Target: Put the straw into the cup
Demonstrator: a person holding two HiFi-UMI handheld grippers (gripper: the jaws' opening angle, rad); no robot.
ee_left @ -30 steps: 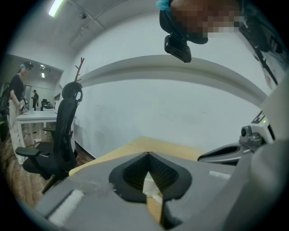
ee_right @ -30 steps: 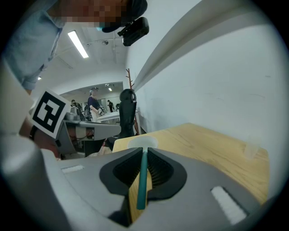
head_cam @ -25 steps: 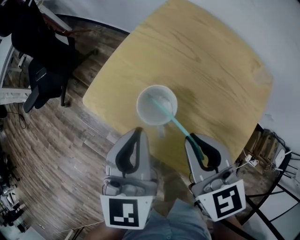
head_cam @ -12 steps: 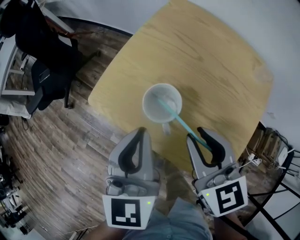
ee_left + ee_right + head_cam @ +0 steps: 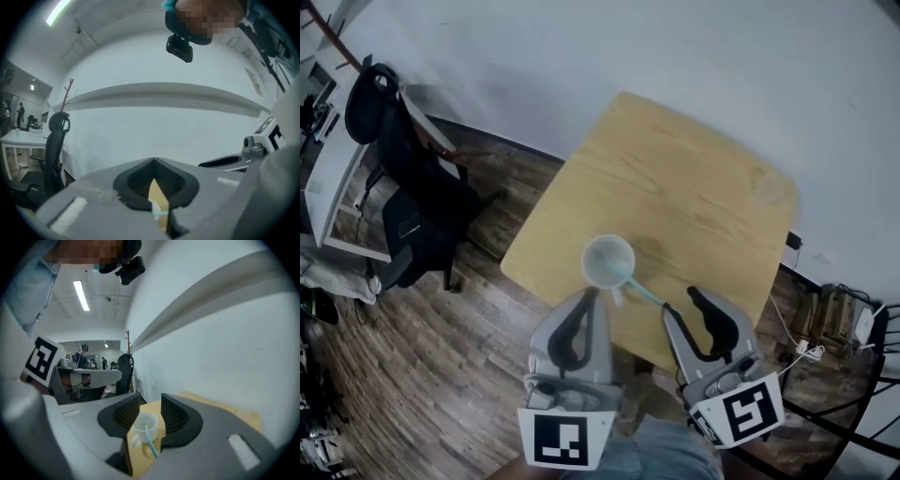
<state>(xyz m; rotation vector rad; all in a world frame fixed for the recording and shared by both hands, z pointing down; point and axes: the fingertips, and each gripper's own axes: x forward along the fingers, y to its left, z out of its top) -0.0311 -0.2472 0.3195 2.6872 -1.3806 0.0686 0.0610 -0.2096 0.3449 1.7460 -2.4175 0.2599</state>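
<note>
ahead of and below the 2 jaw pairs, the white cup [image 5: 607, 261] sits on the wooden table [image 5: 694, 187]. the teal straw [image 5: 642, 291] is already in it, lower end inside, upper end leaning over the rim toward the right gripper [image 5: 680, 302]. right gripper jaws are opening, wide apart. the straw shows through the gap between them, but the pads are off it and nothing is gripped. left gripper [image 5: 591, 292] jaws are clenched tip to tip, empty, with the cup just beyond the tips. straw looks light, thin, slick and bendy. best to pinch it gently on the free upper part, since a hard squeeze would likely kink it.
</note>
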